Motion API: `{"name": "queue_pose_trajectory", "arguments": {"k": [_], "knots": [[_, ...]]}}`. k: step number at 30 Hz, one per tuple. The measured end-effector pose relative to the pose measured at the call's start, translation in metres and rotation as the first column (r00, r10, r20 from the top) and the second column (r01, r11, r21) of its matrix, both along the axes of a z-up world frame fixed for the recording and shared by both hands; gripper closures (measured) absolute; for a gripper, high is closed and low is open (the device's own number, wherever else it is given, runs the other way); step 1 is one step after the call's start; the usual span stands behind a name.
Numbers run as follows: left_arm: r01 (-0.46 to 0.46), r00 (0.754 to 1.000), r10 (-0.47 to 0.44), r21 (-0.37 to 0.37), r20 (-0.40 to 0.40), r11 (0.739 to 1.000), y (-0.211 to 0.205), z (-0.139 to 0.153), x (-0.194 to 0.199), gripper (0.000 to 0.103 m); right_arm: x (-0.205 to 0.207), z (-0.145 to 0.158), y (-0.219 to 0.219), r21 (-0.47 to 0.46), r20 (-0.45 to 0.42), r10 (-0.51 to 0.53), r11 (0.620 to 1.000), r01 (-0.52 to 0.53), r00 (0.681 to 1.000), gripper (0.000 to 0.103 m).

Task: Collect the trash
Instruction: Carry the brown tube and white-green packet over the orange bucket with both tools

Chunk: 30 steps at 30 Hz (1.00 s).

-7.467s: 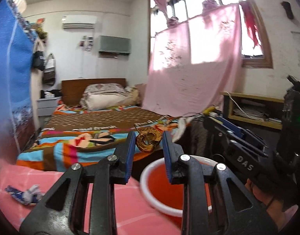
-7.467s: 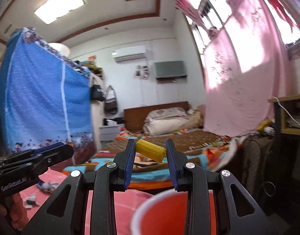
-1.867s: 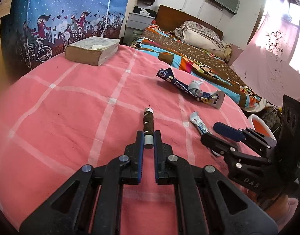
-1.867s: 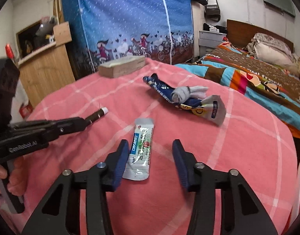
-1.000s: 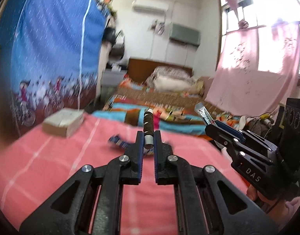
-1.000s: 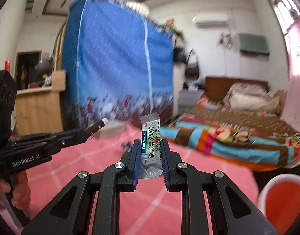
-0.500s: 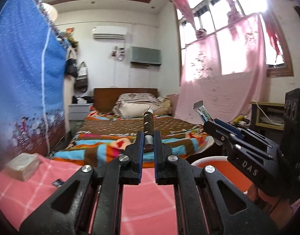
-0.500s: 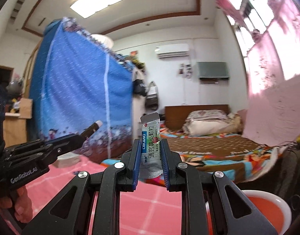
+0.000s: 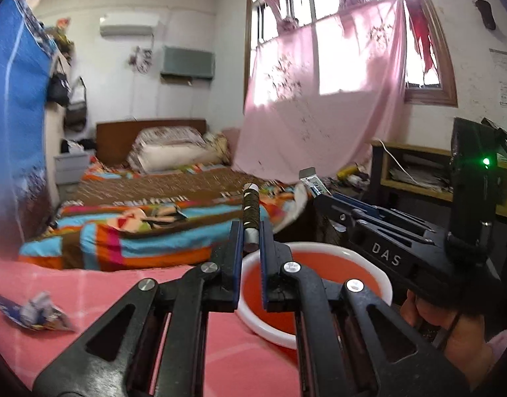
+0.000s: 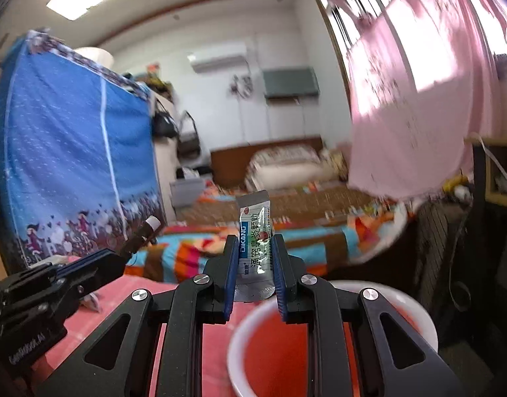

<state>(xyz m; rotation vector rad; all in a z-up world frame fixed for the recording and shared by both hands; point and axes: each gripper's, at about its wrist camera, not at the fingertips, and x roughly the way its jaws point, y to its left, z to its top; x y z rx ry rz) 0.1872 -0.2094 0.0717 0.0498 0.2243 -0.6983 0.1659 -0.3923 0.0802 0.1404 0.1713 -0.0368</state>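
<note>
bench [image 9: 71,284]: pink cloth top; was filling both views two seconds back, now only its edge shows, so both loads have been carried off it.
bin [image 9: 379,284]: red inside, white rim, at bench edge; now under both tips.
wrapper [image 9: 31,311]: crumpled blue, left on bench, likely next pick.
right hand-held gripper [image 10: 255,258]: pinching sachet [image 10: 255,244], upright, over bin [image 10: 419,314].
left hand-held gripper [image 9: 252,238]: pressed on stick [image 9: 250,211], dark, white tip, over bin rim.
change: both lifted from bench to bin.
meaning: release looks due; two pieces nearly collected.
</note>
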Motion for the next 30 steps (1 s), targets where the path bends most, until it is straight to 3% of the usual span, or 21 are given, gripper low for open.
{"name": "queue_pose_trajectory", "arguments": {"k": [8, 13, 30], "knots": [[0.025, 0.991, -0.023, 0.014, -0.130, 1.000, -0.026, -0.016, 0.018, 0.090, 0.006, -0.015, -0.024, 0.016, -0.124, -0.062, 0.998, 0.065, 0.990, 0.085], [0.064, 0.973, -0.054, 0.039, -0.225, 0.997, -0.040, -0.029, 0.030, 0.090, 0.008, -0.020, -0.029, 0.019, -0.160, -0.070, 0.997, 0.074, 0.985, 0.084], [0.095, 0.925, -0.062, 0.070, -0.375, 0.993, -0.061, -0.047, 0.048, 0.090, 0.019, -0.032, -0.044, 0.035, -0.252, -0.079, 0.995, 0.091, 0.964, 0.084]]}}
